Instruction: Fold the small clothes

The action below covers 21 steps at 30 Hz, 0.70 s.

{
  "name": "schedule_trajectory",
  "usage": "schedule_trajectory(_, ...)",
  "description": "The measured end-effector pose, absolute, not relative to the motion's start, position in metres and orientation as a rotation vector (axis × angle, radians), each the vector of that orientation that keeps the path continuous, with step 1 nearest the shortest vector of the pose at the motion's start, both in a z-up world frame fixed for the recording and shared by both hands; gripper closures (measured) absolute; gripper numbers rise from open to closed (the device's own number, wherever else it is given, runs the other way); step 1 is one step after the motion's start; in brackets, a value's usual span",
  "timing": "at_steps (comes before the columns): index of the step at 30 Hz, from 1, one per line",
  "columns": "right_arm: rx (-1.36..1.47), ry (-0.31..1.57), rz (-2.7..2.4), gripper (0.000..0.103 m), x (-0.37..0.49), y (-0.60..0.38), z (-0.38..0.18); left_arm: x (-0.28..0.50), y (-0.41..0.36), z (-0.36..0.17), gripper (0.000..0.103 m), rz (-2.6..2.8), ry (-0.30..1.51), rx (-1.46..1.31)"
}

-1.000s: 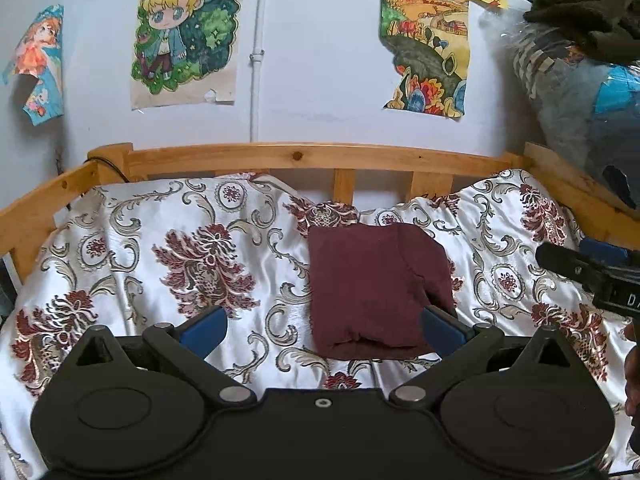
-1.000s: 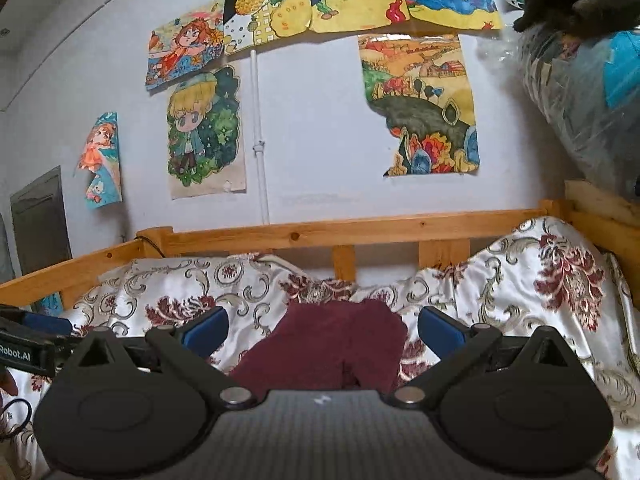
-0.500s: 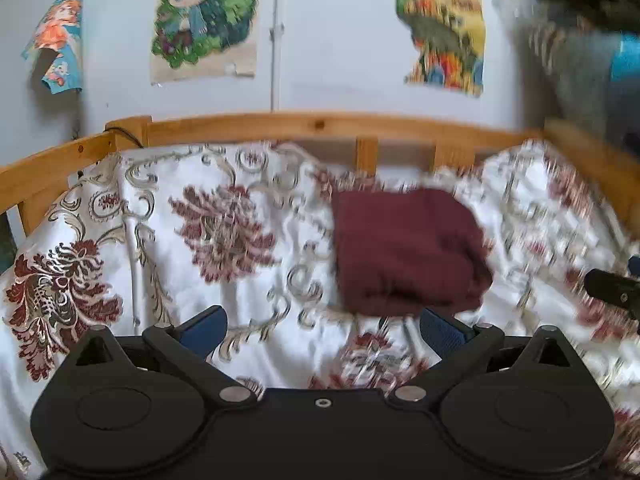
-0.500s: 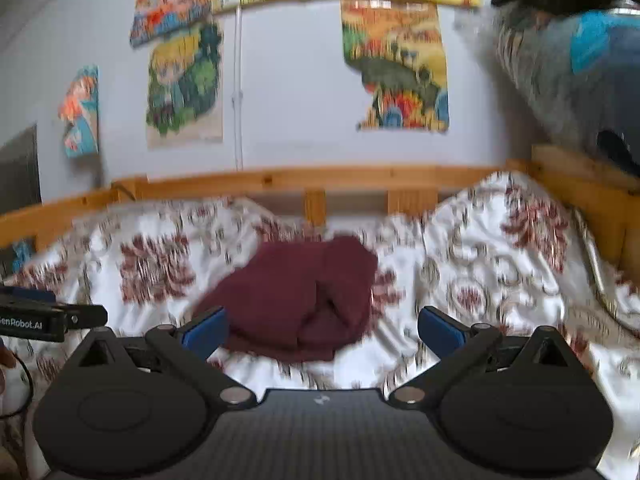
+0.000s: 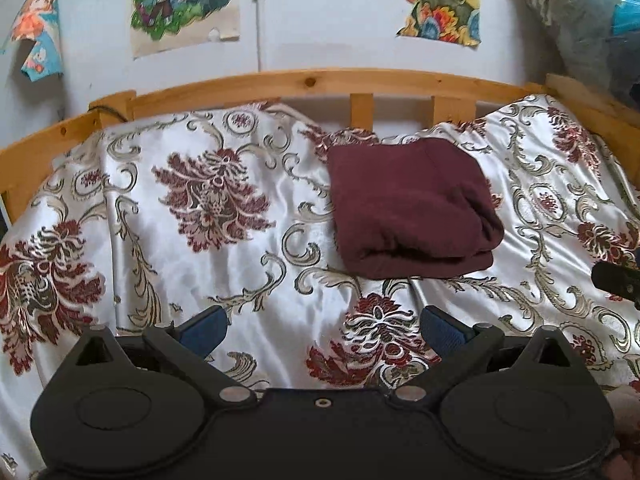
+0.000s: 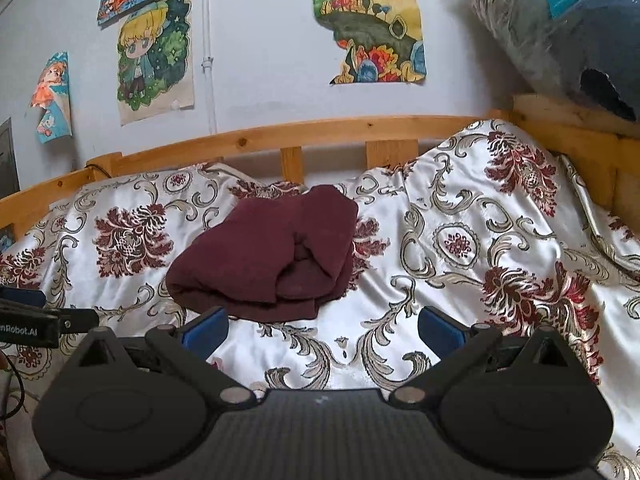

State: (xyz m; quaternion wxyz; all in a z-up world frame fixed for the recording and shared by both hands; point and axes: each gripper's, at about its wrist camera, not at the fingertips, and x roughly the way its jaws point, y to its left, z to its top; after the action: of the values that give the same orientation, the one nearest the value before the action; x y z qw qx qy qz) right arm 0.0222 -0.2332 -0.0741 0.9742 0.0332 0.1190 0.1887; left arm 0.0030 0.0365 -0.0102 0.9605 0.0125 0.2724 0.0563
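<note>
A dark maroon garment (image 5: 412,208) lies folded into a thick bundle on the floral bedspread (image 5: 208,240), near the back rail. It also shows in the right wrist view (image 6: 268,256). My left gripper (image 5: 322,330) is open and empty, held above the bedspread in front of the garment. My right gripper (image 6: 322,328) is open and empty, in front and to the right of the garment. The right gripper's tip shows at the right edge of the left wrist view (image 5: 618,282). The left gripper shows at the left edge of the right wrist view (image 6: 36,320).
A wooden bed rail (image 5: 312,82) runs along the back and sides. Posters (image 6: 156,60) hang on the white wall. A plastic-wrapped bundle (image 6: 560,28) sits on the right rail. The bedspread is rumpled into a ridge at right (image 6: 500,184).
Both grippers have pulled back and tilted down from the garment. It now lies further ahead of the fingers, with more bedspread showing between.
</note>
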Motion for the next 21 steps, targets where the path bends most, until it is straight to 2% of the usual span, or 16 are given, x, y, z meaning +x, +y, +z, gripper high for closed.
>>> schedule_trajectory(21, 0.066, 0.242, 0.381, 0.0, 0.0225, -0.2314, -0.0729, -0.0013, 0.034, -0.0081, 0.001, 0.102, 0.534, 0.038)
